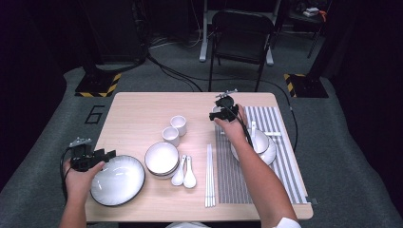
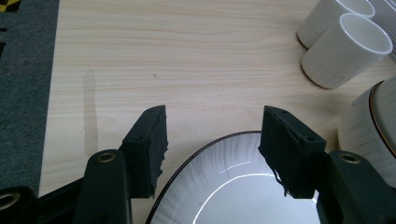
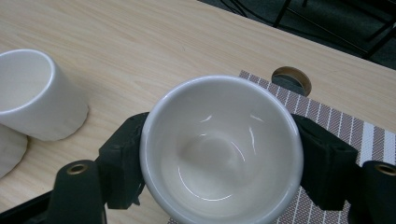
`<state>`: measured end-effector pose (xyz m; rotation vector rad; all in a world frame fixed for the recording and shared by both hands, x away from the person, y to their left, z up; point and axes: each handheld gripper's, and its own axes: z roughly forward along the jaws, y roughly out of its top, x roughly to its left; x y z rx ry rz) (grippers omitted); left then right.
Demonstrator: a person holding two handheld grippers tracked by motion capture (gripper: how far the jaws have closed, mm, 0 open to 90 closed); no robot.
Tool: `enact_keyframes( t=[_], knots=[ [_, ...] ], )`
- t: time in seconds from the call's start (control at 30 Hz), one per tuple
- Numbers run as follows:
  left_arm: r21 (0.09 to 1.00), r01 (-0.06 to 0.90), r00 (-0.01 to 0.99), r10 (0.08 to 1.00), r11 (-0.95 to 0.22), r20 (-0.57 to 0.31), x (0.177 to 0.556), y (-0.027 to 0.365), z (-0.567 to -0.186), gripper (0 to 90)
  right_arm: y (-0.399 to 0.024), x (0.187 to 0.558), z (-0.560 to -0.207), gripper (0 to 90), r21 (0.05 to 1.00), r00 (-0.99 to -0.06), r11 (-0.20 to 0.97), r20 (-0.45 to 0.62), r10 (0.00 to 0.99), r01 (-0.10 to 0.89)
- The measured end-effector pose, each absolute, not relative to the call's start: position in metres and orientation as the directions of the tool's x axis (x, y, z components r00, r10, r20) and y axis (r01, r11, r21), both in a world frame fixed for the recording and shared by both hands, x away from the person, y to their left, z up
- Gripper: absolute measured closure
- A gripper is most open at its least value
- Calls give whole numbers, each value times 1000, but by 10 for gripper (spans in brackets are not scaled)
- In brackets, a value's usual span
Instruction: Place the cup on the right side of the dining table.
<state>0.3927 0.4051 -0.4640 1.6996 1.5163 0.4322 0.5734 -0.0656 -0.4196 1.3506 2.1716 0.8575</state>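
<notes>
Left tool [image 1: 110, 154] jaws apart, low at worktop [image 1: 138, 114] near-left corner. Right tool [image 1: 222, 112] clamped, arm stretched toward far edge.

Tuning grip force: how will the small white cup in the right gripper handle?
The small white cup looks like glazed ceramic: rigid, probably brittle if dropped. Its glossy, rounded wall may slip between the right gripper pads clamped on it. Probably light; once set on the striped placemat, it seems unlikely to tip.

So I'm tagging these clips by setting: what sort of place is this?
Likely a recording lab, not a dining room: a wooden table on grey carpet, hazard-taped stand bases, loose floor cables and a folding chair in dark surroundings.
</notes>
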Motion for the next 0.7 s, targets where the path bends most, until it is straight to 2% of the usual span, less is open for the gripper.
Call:
enact_keyframes(
  t=[0.7],
  knots=[
    [744,666,217,944,45,-251,391,406,-464,416,-76,581,-426,267,696,-382,307,-51,923,649]
  ],
)
